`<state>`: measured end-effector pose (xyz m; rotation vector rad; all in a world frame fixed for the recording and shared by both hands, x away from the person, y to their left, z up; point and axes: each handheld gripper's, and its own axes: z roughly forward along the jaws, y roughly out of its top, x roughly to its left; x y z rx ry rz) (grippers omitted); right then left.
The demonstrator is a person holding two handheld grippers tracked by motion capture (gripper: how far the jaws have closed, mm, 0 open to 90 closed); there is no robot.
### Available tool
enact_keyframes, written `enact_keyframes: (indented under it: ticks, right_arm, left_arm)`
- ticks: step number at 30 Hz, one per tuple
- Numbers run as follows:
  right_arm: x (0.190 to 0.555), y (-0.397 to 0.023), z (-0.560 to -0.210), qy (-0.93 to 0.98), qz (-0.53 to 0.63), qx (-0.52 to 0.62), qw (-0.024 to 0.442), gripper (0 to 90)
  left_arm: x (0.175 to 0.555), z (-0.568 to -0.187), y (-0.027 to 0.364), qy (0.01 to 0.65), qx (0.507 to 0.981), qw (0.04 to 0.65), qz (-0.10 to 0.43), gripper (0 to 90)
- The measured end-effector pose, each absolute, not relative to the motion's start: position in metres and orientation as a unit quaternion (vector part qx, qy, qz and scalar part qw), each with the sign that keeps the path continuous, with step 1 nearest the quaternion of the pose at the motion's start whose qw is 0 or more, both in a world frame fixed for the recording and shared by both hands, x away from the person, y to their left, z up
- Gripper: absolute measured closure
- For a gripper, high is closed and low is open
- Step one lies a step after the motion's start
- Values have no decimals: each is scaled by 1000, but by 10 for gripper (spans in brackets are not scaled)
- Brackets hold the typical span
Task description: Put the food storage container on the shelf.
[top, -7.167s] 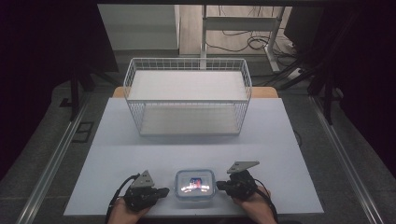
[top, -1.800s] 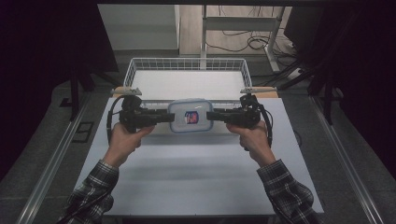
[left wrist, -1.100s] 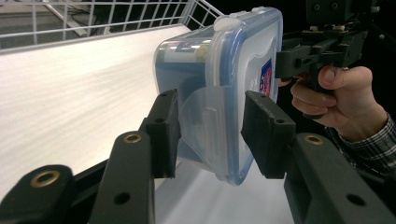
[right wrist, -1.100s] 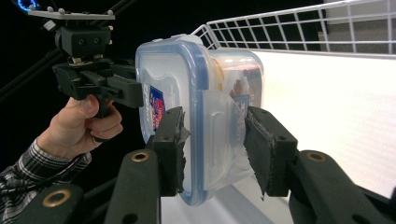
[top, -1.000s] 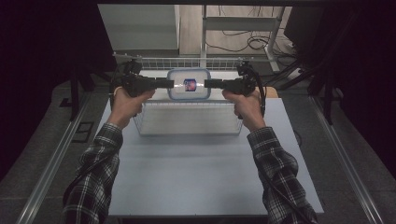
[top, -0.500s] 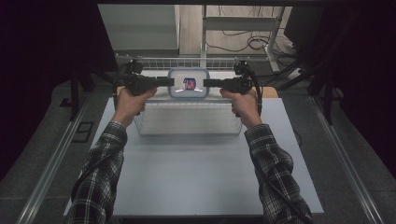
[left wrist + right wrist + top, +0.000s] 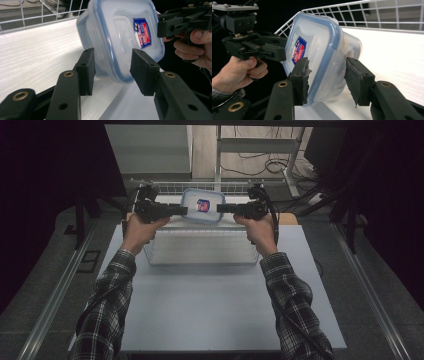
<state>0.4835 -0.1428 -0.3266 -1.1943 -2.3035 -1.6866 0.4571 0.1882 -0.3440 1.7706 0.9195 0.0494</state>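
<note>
Room: dark surroundings, grey floor, cables on the floor beyond the table
Table (image 7: 210,310): broad, flat, matt pale-grey top, rectangular, with metal rails running along both sides
Basket (image 7: 200,251): white wire-mesh box, open on top, standing at the far middle of the table; thin straight rods form a grid, and its floor is a pale panel with a fine streaked grain
Sleeves: plaid flannel, dark and light checks, on both forearms coming in from below
Container (image 7: 202,205): rounded-rectangular food box of cloudy translucent plastic, its lid edged with a blue seal and carrying a small red and blue label; it sits tilted over the far part of the basket, lid turned towards the person, lower corner down by the basket floor
Left gripper (image 7: 112,67): black, angular, pistol-gripped body with brass rivets in the links; flat matt pads straddle the container's lower corner, one on the lid side and one on the base side; the jaws are parted, with slight gaps between pads and plastic, so nothing is clamped
Right gripper (image 7: 326,77): same black build, pad facing frayed and torn at the edges; the jaws flank the container's side edge where lid meets body, and they have just been easing apart; the pads lie close to the plastic but whether they touch it I cannot tell
</note>
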Motion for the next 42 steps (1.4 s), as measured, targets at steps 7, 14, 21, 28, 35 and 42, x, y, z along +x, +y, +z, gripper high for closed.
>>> enact_keyframes:
  ticks: [7,14,21,28,35,42]
  right_arm:
    - [482,-139,-322,-746,-534,-398,-24,515]
    - [481,-129,-317,-745,-519,-410,-88,529]
    - [485,-124,-318,-751,-510,-407,-101,534]
    - [483,-124,-316,-748,-520,-400,-100,511]
    - [474,-129,-317,-756,-528,-378,-88,369]
    - [464,-129,-328,-773,-523,-343,-104,153]
  left_arm:
    - [457,-344,189,391,739,548,15,548]
    - [457,-341,185,396,742,539,38,466]
    - [455,-334,178,427,730,524,106,447]
    - [450,-331,175,420,729,524,131,388]
    - [437,-336,177,408,720,543,146,182]
    - [425,-345,177,394,731,538,143,82]
